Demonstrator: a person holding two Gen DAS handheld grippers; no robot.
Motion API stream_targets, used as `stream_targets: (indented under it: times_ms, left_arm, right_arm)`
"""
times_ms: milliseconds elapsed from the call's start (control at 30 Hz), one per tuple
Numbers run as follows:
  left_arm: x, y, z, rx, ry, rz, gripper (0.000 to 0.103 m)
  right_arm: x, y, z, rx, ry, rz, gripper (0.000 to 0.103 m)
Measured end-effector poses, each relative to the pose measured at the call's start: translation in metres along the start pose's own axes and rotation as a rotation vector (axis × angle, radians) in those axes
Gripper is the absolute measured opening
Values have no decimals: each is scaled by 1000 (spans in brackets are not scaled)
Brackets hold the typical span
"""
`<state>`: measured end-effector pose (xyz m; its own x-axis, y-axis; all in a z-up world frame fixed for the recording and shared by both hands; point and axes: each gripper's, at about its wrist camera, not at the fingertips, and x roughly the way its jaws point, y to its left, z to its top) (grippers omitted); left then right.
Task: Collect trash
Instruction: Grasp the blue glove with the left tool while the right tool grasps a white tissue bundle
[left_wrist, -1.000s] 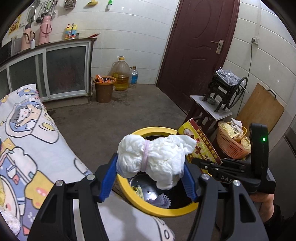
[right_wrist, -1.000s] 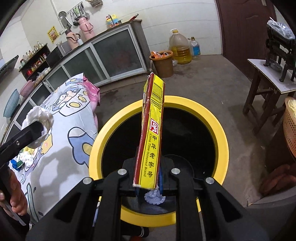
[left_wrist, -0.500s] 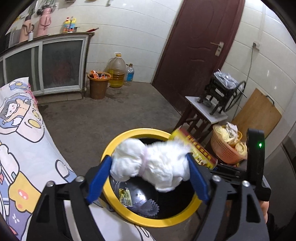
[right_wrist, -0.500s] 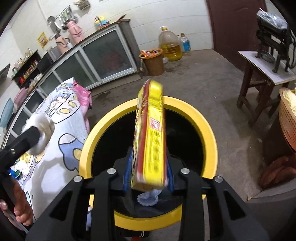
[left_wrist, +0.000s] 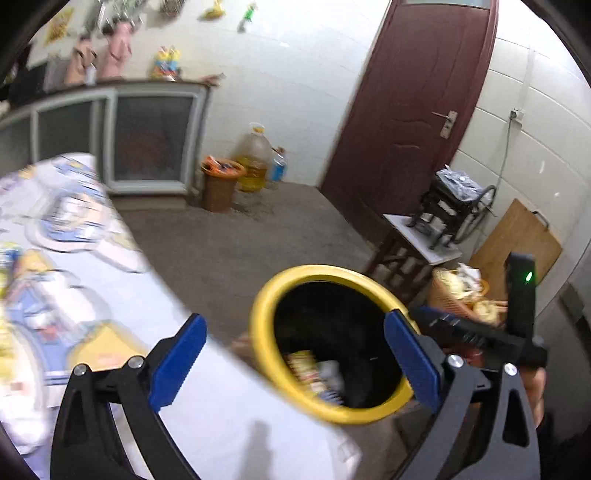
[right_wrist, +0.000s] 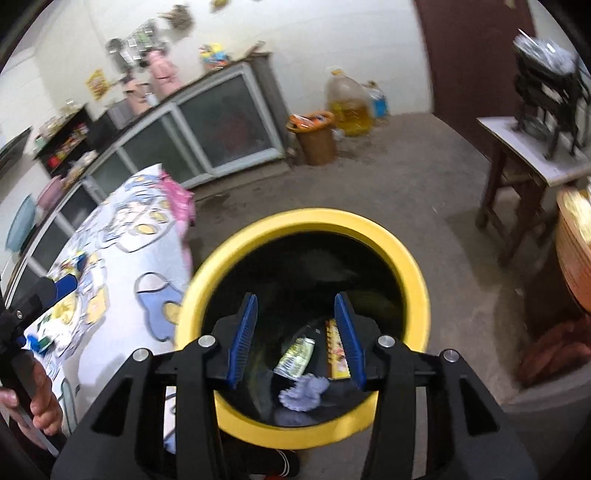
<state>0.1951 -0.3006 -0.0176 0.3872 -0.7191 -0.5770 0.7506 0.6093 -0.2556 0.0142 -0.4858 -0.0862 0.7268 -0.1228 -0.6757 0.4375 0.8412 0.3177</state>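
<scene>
The yellow-rimmed black bin (right_wrist: 410, 258) stands right under my right gripper (right_wrist: 296, 299). Its jaws are opening with nothing between them. At the bottom of the bin lie a yellow and red box (right_wrist: 334, 350), a greenish wrapper (right_wrist: 295, 356) and a pale crumpled wad (right_wrist: 303, 393). My left gripper (left_wrist: 293, 321) stands wide open and empty, still opening, over the bin's (left_wrist: 266, 332) left rim and the table's edge. Its blue pad (right_wrist: 64, 284) shows at the left of the right wrist view, above a hand (right_wrist: 40, 402).
A table under a cartoon-print cloth (left_wrist: 74, 295) lies left of the bin, with small litter on it (right_wrist: 40, 339). Right of the bin are an orange basket (left_wrist: 461, 295) and a small table (left_wrist: 424, 243) bearing a black machine. A brown waste bin (left_wrist: 219, 184) and oil jug (left_wrist: 255, 158) stand by the far cabinet.
The left gripper let go of the white bundle and swung left towards the table. The right gripper opened and the yellow and red box dropped into the bin.
</scene>
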Motion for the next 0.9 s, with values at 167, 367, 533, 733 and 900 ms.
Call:
stream_targets:
  times_ms: [167,367,533,733,900]
  left_arm:
    - [-85,60,-28,-10,-70,164,93]
    - [-190,134,-70,-88,-117,397,95]
    - [-241,187,-96,-188,-111,535,95]
    - [-256,220,-111,-247,-112,569,95]
    - [-243,237,-111,-281,-91,575,95]
  right_arm:
    - [1,51,1,-126,-27,109,43]
    - [27,144,-11,-291,30,239,43]
    - [48,233,-31,-408,96,359,43]
    - [62,319,-57,-545,142,451,43]
    - [72,363,-67,-633,166,479,43]
